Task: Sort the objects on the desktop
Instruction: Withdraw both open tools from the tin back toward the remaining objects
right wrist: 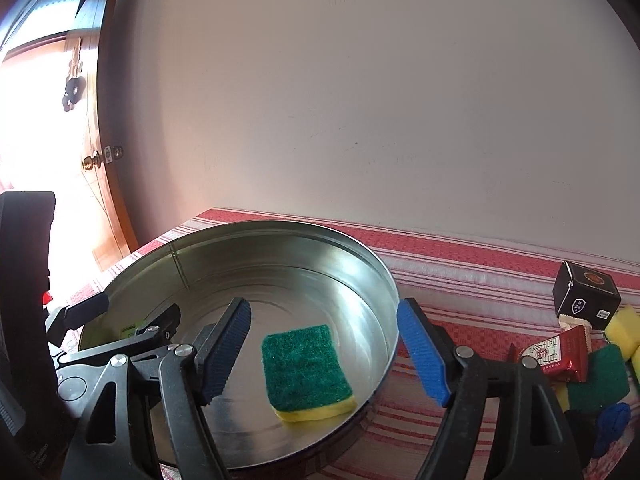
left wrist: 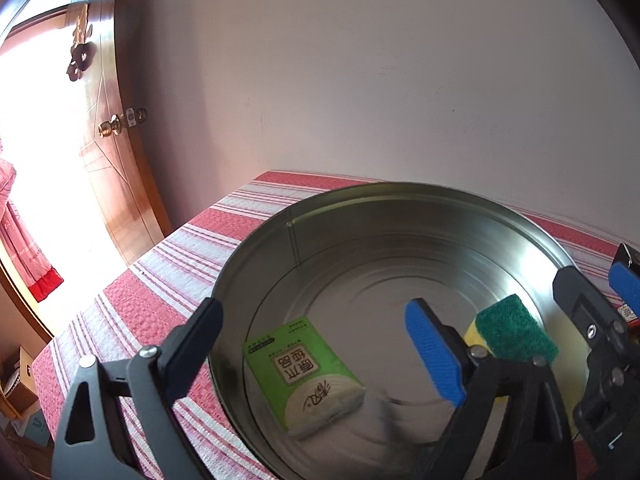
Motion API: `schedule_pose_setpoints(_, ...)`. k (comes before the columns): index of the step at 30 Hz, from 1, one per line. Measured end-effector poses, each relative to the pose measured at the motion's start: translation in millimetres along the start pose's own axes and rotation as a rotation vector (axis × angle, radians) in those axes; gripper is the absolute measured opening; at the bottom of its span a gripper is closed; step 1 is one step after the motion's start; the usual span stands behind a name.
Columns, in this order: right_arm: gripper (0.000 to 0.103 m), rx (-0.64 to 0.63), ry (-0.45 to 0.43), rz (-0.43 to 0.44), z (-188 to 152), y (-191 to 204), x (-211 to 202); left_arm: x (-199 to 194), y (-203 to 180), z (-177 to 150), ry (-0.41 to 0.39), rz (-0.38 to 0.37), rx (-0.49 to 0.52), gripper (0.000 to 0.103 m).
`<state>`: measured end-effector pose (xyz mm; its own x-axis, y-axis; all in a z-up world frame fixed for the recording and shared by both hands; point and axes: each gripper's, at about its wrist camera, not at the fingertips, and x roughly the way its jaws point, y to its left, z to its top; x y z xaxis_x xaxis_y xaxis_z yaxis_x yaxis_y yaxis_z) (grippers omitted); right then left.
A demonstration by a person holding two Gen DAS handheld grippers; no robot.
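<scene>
My left gripper (left wrist: 320,344) and right gripper (right wrist: 326,346) hang spread and empty over the round metal tin (right wrist: 280,228), low in both frames, where the tissue pack (left wrist: 306,376) and scouring sponge (right wrist: 306,372) lie collected, apart.

Sponge (right wrist: 307,368) and tissue pack (left wrist: 304,376) lie apart in the tin (right wrist: 280,228).

Green tissue pack (left wrist: 305,376) and green-yellow sponge (right wrist: 307,372) flat inside round metal tin (right wrist: 280,228).
</scene>
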<state>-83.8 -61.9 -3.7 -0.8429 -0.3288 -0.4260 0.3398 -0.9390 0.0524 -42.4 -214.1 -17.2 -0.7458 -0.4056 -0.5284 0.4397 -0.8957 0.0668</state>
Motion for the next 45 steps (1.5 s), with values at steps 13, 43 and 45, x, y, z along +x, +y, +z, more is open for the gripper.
schedule_pose_setpoints(13,0.093,0.088,-0.196,-0.104,6,-18,-39,-5,29,-1,-0.016,0.108,-0.184,0.102)
schedule_pose_setpoints(43,0.098,-0.056,-0.309,-0.285,-5,-18,-67,-42,13,-13,-0.096,0.114,-0.134,0.102)
schedule_pose_setpoints(45,0.098,-0.044,-0.297,-0.279,-6,-24,-69,-43,11,-14,-0.093,0.104,-0.129,0.102)
